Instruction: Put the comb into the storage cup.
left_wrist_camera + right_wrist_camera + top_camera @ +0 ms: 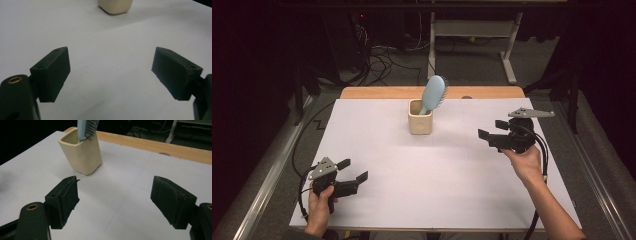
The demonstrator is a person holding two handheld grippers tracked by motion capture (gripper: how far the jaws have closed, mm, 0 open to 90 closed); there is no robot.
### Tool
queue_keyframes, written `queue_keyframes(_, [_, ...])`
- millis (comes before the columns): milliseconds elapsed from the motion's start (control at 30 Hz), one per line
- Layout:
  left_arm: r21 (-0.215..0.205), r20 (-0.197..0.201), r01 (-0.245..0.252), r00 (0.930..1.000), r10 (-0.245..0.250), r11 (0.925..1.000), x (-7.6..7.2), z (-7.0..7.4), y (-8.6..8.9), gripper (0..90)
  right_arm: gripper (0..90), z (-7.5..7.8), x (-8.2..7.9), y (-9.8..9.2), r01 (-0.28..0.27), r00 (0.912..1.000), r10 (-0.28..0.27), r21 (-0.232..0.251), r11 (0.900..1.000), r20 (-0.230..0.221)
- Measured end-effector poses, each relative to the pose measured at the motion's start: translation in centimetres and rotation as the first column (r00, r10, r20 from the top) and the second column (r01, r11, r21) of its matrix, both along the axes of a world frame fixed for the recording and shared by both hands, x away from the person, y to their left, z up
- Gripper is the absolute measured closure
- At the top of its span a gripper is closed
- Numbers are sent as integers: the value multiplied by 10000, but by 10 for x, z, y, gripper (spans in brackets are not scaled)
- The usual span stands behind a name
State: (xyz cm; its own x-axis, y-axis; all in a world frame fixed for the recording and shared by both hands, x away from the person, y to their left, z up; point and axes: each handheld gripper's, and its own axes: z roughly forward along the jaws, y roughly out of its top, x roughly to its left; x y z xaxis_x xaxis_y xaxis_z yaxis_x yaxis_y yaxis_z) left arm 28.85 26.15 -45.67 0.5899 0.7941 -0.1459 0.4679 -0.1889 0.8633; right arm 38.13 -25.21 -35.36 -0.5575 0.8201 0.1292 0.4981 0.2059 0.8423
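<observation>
A cream square cup point(420, 118) stands upright near the far middle of the white table point(432, 170). A light blue hairbrush point(433, 93) stands in it, handle down, head leaning to the right above the rim. My right gripper point(492, 129) hovers open to the right of the cup, nothing between its jaws; the cup point(81, 153) and brush bristles point(89, 129) lie ahead of it point(113, 195) at upper left. My left gripper point(352, 170) rests open at the near left corner, far from the cup point(115, 6), with bare table between its jaws point(110, 65).
A wooden strip point(432, 92) runs along the table's far edge. Beyond it on the floor are cables point(387, 55) and a white frame leg point(508, 52). Dark floor surrounds the table on both sides.
</observation>
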Motion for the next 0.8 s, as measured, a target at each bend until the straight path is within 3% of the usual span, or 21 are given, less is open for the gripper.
queue_keyframes(800, [-23, -19, -35, 10000, 35, 10000, 0, 0, 0, 161, 229, 2, -13, -16, 156, 9996, -161, 194, 9997, 218])
